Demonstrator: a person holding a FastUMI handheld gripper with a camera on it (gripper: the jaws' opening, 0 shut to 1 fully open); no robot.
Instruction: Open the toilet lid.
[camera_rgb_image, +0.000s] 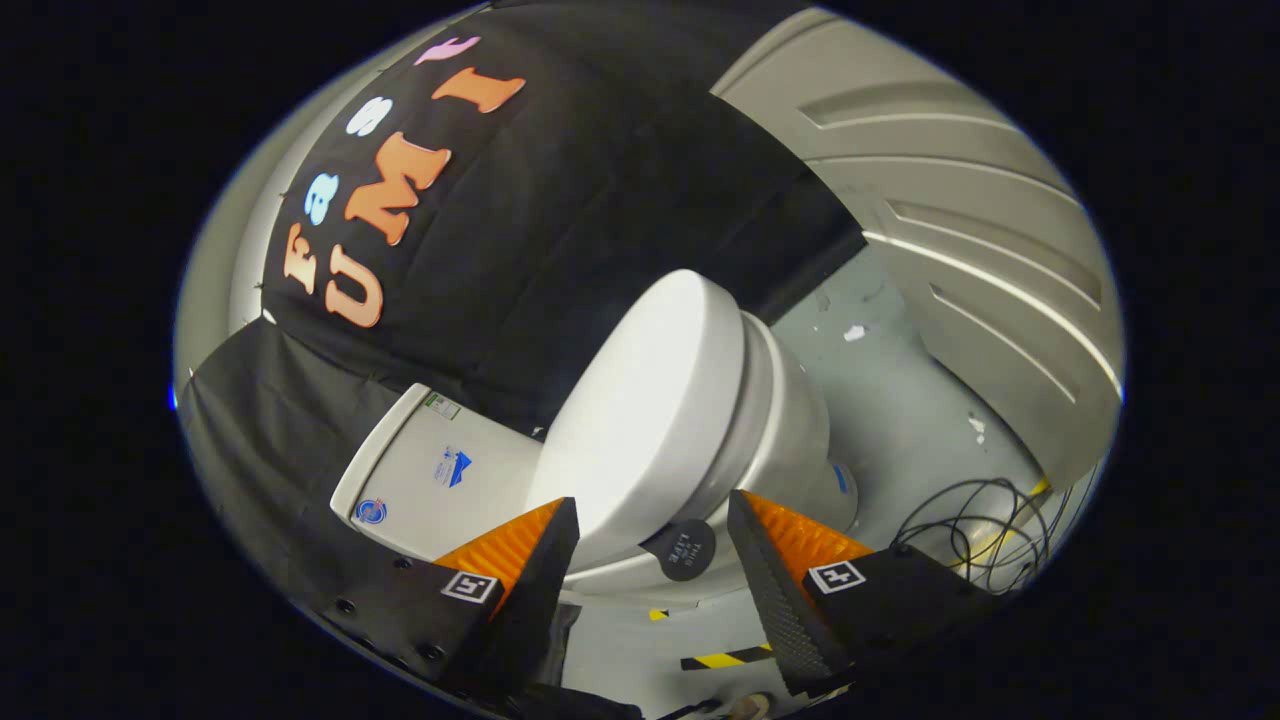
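The toilet lid (650, 400) looks like smooth, glossy plastic, and the cistern (440, 480) behind it has the same slick sheen. The gripper (652, 548), fingers spread with nothing between them, has ribbed pads (515, 545), perhaps rubber; the floor (900, 400) is matt and scuffed

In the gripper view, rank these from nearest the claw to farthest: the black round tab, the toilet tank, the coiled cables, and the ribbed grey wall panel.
The claw is open, holding nothing.
1. Black round tab: between the fingers, at the lid's front edge.
2. Coiled cables: on the floor beside the toilet.
3. Toilet tank: behind the lid; too close to call against the cables.
4. Ribbed grey wall panel: beyond everything.
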